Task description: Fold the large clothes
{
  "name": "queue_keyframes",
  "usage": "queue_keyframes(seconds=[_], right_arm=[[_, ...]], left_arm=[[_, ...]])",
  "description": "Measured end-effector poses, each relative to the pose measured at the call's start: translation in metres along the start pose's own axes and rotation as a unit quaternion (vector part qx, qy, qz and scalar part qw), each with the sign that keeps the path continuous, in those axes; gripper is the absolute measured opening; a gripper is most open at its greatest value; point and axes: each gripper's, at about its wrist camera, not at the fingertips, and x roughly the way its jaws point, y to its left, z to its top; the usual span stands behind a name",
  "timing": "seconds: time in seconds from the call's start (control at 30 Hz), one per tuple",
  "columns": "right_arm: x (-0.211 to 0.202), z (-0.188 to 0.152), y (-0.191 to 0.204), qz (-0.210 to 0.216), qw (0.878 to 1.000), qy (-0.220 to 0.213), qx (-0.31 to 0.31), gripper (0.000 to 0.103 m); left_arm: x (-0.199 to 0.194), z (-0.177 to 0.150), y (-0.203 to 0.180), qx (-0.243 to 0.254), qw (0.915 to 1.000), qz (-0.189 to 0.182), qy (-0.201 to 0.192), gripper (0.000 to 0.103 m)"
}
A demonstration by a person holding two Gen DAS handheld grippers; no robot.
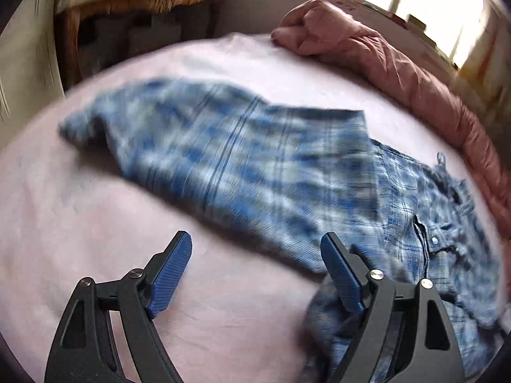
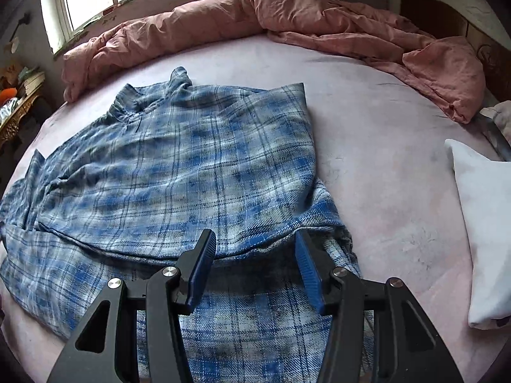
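Surface: pale pink bed sheet (image 2: 367, 146), window beyond its far edge.
Bedding: pink duvet (image 2: 287, 25) bunched along the bed's far edge; white pillow (image 2: 485, 223) at the right edge.
Task item: blue plaid shirt (image 2: 179, 166) spread on the sheet, one part folded over the rest, collar toward the far edge.
Left gripper (image 1: 255, 261): jaws wide apart, nothing between them; the sheet shows in the gap, shirt beside the right finger.
Right gripper (image 2: 255, 261): jaws parted about halfway, over the shirt's near fold; pads not pressing cloth.
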Motion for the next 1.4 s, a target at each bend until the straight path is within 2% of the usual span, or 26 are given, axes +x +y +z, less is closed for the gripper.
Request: queue_keyframes(seconds=[0.07,0.13,0.3,0.4,0.43,0.47,0.5,0.53,0.57,0.63,0.73,0.8,0.87,0.97,1.03,1.13,1.2,1.27,1.4], right_arm=[[0.001,-0.001,0.000,-0.002,1.000,0.000,0.001,0.053],[0.003,-0.001,0.000,-0.003,1.000,0.003,-0.001,0.053],[0.009,-0.003,0.007,-0.021,1.000,0.008,-0.020,0.053],[0.009,-0.003,0.009,-0.025,0.999,0.006,-0.026,0.053],[0.009,-0.002,0.009,-0.025,0.999,0.005,-0.026,0.053],[0.009,-0.002,0.009,-0.025,0.999,0.004,-0.026,0.053],[0.009,-0.002,0.009,-0.025,0.999,0.004,-0.026,0.053],[0.009,-0.002,0.009,-0.026,0.999,0.005,-0.027,0.053],[0.010,-0.002,0.010,-0.028,0.999,0.005,-0.029,0.053],[0.011,-0.002,0.011,-0.032,0.999,0.005,-0.032,0.053],[0.013,-0.003,0.015,-0.038,0.998,0.006,-0.039,0.053],[0.016,-0.004,0.020,-0.043,0.998,0.009,-0.047,0.053],[0.018,-0.006,0.022,-0.046,0.997,0.012,-0.053,0.053],[0.017,-0.006,0.021,-0.044,0.997,0.011,-0.055,0.053],[0.015,-0.005,0.018,-0.038,0.998,0.011,-0.048,0.053],[0.015,-0.004,0.012,-0.035,0.999,0.013,-0.039,0.053],[0.015,-0.004,0.010,-0.034,0.999,0.014,-0.037,0.053],[0.015,-0.004,0.009,-0.033,0.999,0.014,-0.034,0.053],[0.012,-0.003,0.009,-0.031,0.999,0.012,-0.036,0.053]], left_arm=[[0.010,-0.001,0.014,-0.037,0.9990,-0.025,0.009,0.082],[0.008,0.002,0.019,-0.057,0.9978,-0.032,-0.006,0.082],[0.020,0.014,0.022,-0.085,0.9961,-0.008,-0.024,0.082],[0.030,0.022,0.022,-0.072,0.9967,0.015,-0.033,0.079],[0.032,0.025,0.023,-0.070,0.9967,0.022,-0.036,0.064],[0.035,0.028,0.023,-0.067,0.9964,0.035,-0.038,0.039],[0.037,0.032,0.025,-0.066,0.9961,0.043,-0.039,0.026],[0.037,0.034,0.029,-0.069,0.9960,0.039,-0.041,0.005],[0.036,0.034,0.033,-0.075,0.9961,0.022,-0.041,0.003],[0.024,0.035,0.033,-0.075,0.9952,0.012,-0.062,0.003],[-0.015,0.041,0.004,0.000,0.9897,0.016,-0.142,0.002],[-0.037,0.044,-0.026,0.050,0.9830,0.018,-0.176,0.002],[-0.053,0.048,-0.055,0.076,0.9791,0.007,-0.189,0.002],[-0.073,0.046,-0.099,0.083,0.9764,-0.033,-0.197,0.003],[-0.082,0.037,-0.134,0.112,0.9691,-0.065,-0.210,0.003],[-0.085,0.022,-0.186,0.172,0.9562,-0.077,-0.224,0.003],[-0.080,0.014,-0.215,0.204,0.9494,-0.068,-0.229,0.003],[-0.069,0.011,-0.232,0.213,0.9510,-0.074,-0.212,0.003],[-0.048,-0.013,-0.247,0.211,0.9567,-0.114,-0.165,0.003]])
